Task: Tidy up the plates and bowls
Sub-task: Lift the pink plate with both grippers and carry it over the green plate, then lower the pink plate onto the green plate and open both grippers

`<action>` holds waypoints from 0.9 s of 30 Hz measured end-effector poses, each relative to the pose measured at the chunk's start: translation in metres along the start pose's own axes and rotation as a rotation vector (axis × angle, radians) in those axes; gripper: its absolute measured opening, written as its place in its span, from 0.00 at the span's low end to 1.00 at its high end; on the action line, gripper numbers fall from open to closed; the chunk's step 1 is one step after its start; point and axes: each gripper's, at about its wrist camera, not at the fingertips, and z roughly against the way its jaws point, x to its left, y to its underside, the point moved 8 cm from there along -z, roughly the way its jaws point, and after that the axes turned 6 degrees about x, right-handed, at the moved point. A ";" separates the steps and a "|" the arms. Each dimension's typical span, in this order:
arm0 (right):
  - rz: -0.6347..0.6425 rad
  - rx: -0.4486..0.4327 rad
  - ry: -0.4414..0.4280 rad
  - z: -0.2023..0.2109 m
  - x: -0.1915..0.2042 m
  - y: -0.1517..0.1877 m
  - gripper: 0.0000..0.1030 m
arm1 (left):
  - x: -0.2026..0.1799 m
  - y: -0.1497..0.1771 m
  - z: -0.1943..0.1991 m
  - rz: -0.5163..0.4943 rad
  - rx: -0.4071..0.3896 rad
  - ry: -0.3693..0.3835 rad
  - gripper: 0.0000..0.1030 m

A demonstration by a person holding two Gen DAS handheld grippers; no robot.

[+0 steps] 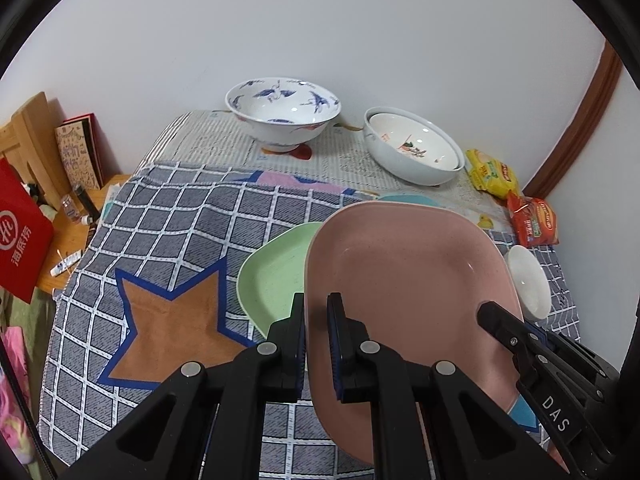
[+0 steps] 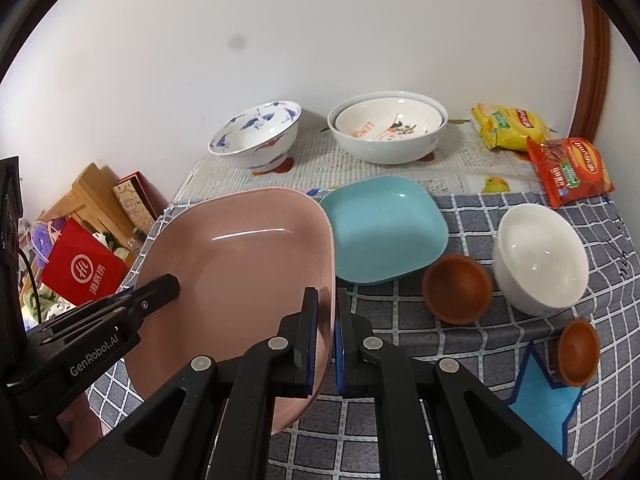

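A large plate (image 2: pixel 240 264) sits above the cloth (image 2: pixel 460 344), overlapping a plate (image 1: pixel 272 276) at its left and another (image 2: pixel 384 228) at its right. Two small bowls (image 2: pixel 457 288) lie right, a bigger bowl (image 2: pixel 540 258) beyond them. Toward the wall edge stand a footed bowl (image 2: pixel 256 136) and nested bowls (image 2: pixel 386 128); snack packets (image 2: pixel 568 168) occupy the far right corner.

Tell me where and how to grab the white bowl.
Grip the white bowl by its rim, one finger inside and one outside, coming from above on the near side. It stands upright and open-topped; brown bowl crowds its left, so avoid that side.
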 end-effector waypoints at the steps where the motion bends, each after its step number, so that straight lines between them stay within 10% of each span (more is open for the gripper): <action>1: 0.002 0.007 -0.003 -0.004 0.001 0.001 0.07 | 0.002 0.000 -0.002 0.003 0.004 -0.004 0.10; 27: 0.073 0.149 -0.045 -0.080 0.033 0.015 0.07 | 0.058 0.015 -0.058 0.099 0.103 -0.065 0.10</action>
